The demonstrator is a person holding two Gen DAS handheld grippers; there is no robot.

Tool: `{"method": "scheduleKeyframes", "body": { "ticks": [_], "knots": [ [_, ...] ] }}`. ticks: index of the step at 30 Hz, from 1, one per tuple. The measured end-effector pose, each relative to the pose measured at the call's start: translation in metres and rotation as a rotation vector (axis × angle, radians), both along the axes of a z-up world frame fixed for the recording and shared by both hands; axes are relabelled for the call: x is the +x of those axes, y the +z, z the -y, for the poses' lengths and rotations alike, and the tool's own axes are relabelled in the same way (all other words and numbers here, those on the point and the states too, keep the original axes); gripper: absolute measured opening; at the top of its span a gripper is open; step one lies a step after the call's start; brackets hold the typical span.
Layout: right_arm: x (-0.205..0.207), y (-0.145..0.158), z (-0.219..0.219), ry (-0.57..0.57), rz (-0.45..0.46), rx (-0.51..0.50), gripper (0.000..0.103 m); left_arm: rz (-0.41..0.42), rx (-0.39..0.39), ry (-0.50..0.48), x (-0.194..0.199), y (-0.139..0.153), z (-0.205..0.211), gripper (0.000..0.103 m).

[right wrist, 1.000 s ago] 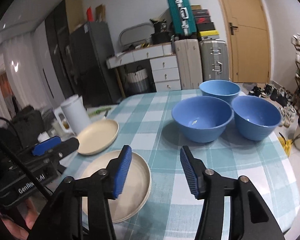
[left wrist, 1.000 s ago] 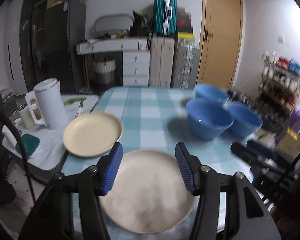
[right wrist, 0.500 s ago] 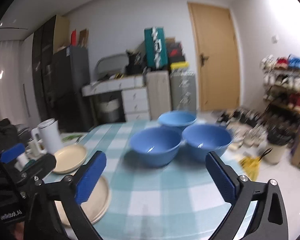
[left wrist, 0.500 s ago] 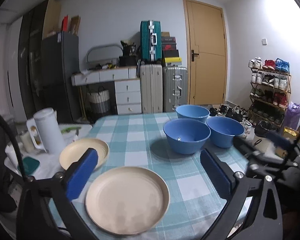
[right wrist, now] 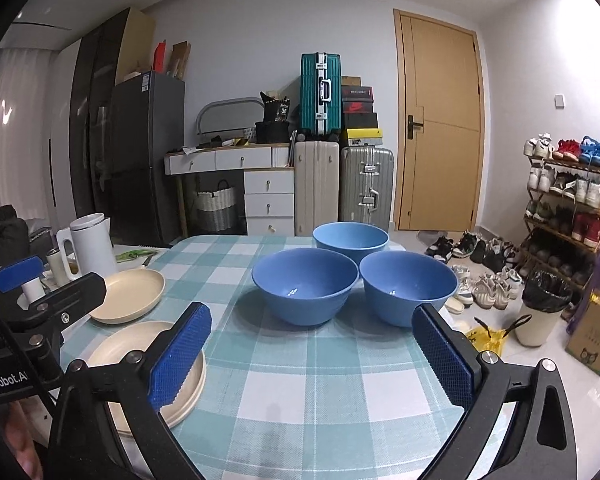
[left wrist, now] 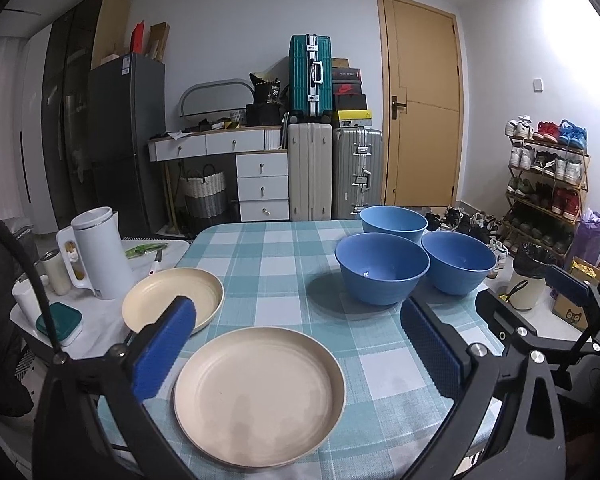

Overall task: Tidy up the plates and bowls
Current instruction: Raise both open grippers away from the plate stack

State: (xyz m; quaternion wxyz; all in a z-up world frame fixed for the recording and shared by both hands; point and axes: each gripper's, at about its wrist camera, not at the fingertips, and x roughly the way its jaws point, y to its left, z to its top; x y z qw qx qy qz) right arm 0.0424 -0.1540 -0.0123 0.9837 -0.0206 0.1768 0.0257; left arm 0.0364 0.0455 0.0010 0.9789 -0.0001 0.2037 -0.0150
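Both claws gape over two plates [left wrist: 259,394] and three bowls [right wrist: 305,285].

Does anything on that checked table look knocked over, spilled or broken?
Nothing stands out. Three blue bowls sit upright in a tight cluster, two cream plates lie flat and apart near the table's left edge, and no spill or chip shows.

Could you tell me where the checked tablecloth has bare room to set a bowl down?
The widest free patch is the middle strip of the tablecloth, between the two cream plates and the three blue bowls. The near corner in front of the bowls is also bare. The bowls themselves sit bunched together, and the white kettle side is cluttered.
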Motion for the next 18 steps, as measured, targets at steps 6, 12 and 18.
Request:
{"method": "scheduleKeyframes", "body": {
  "ticks": [6, 12, 18],
  "knots": [
    [0.004, -0.003, -0.003, 0.006, -0.019, -0.014, 0.102, -0.010, 0.022, 0.004, 0.001, -0.001, 0.000, 0.103],
    [0.007, -0.008, -0.011, 0.027, -0.027, -0.047, 0.102, -0.015, 0.043, 0.014, 0.002, -0.002, -0.002, 0.103],
    [0.005, -0.011, -0.028, 0.053, -0.003, -0.128, 0.102, -0.021, 0.079, 0.030, 0.001, -0.004, -0.010, 0.103]
  ]
}}
